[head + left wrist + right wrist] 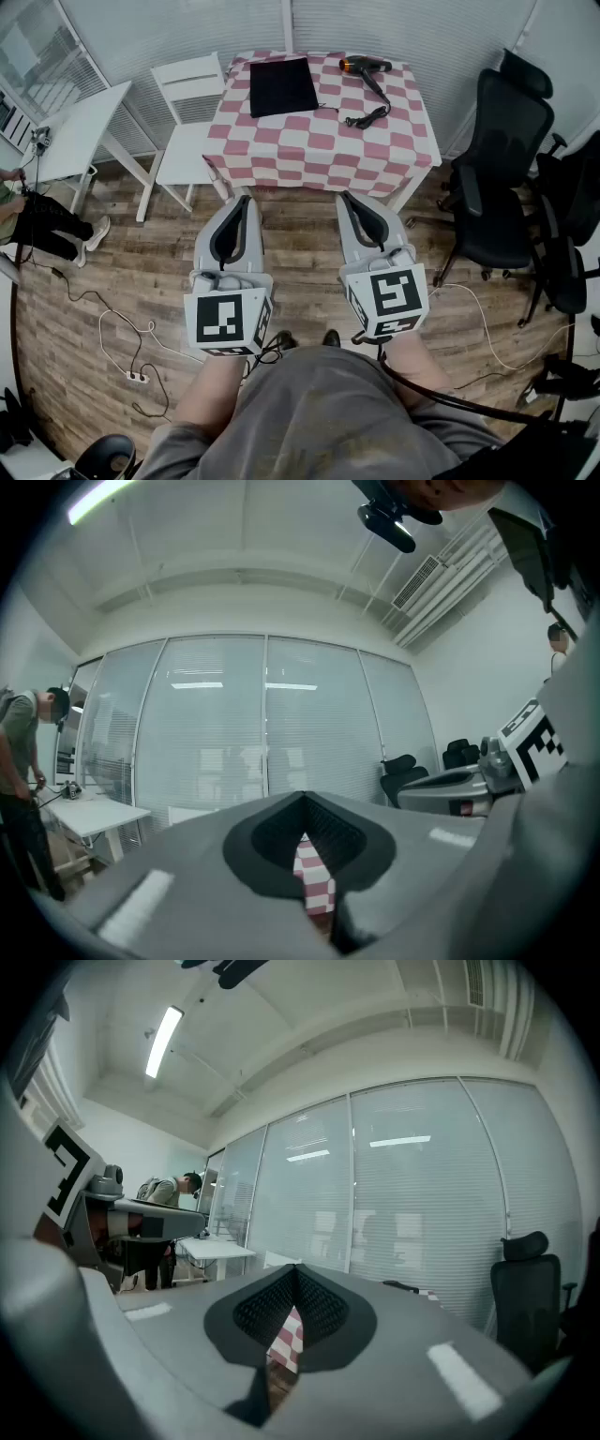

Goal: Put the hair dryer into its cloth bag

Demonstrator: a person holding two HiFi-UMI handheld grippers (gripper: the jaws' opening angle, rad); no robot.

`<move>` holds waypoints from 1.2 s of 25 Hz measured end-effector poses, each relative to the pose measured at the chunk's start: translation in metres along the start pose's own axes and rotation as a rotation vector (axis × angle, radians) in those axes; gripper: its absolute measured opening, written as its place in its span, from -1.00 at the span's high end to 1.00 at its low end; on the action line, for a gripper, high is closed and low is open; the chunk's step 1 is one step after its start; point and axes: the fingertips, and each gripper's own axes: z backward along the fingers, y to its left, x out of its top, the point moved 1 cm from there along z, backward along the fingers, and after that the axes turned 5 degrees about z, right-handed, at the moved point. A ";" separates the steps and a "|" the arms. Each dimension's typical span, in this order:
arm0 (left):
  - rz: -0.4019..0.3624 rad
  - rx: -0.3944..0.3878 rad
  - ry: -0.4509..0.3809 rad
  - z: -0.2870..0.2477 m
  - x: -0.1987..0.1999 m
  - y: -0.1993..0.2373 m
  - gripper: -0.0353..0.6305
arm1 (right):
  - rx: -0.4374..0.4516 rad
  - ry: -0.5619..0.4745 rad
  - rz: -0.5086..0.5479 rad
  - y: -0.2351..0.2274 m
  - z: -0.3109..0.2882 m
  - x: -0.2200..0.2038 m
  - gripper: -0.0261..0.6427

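Well, nothing is in hand yet. The person stands on the wooden floor (141, 272), well short of the table (412, 155), with both tongs held out level and aimed at it. The left gripper (243, 201) is clenched, tips pressed together on nothing. Through the hollow behind those tips its own view shows only a sliver of the pink-and-white cloth. The right gripper (346, 197) is clenched the same way and is empty too. That reads to me as a resting carry, jaws closed because nothing is within reach.

Over on the far side, the hair dryer (364, 65) lies on the right half of the tabletop, and its cord (367, 114) trails toward the near edge in a loose bundle. The cloth bag (281, 86) lies flat and black on the left half, apart from the dryer. I can't make out its mouth from here. Side by side like that, each sits ahead of one hand, which suits a two-handed job: my guess is left for the bag, right for the dryer. A white chair (192, 98) stands at the table's left and black office chairs (497, 178) crowd the right, so a straight approach down the middle looks like the open one.
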 end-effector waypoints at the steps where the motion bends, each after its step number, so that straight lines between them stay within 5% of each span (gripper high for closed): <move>1: 0.001 0.002 0.005 0.000 0.000 -0.002 0.89 | 0.002 0.004 -0.002 -0.002 0.001 -0.001 0.85; 17: 0.019 0.032 0.058 -0.010 -0.016 -0.046 0.89 | 0.061 0.022 -0.054 -0.032 0.014 -0.028 0.84; 30: 0.055 0.016 0.112 -0.087 -0.055 0.021 0.89 | 0.068 0.091 -0.084 -0.034 -0.087 -0.054 0.84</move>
